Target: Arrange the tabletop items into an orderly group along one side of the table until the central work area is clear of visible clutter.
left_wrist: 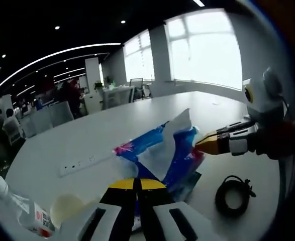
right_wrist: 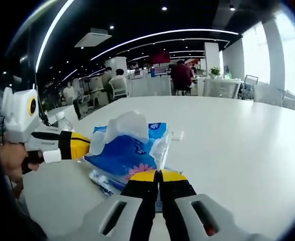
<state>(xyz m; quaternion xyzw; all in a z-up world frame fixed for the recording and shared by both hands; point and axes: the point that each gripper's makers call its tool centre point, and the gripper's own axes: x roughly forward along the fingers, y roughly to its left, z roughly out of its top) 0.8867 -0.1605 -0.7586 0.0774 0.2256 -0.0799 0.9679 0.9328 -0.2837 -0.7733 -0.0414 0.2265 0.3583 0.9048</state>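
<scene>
Blue tissue pack on white table, pinched by left tool and right tool.

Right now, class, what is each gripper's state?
Left gripper: shut on the tissue pack.
Right gripper: shut on the same pack.
</scene>
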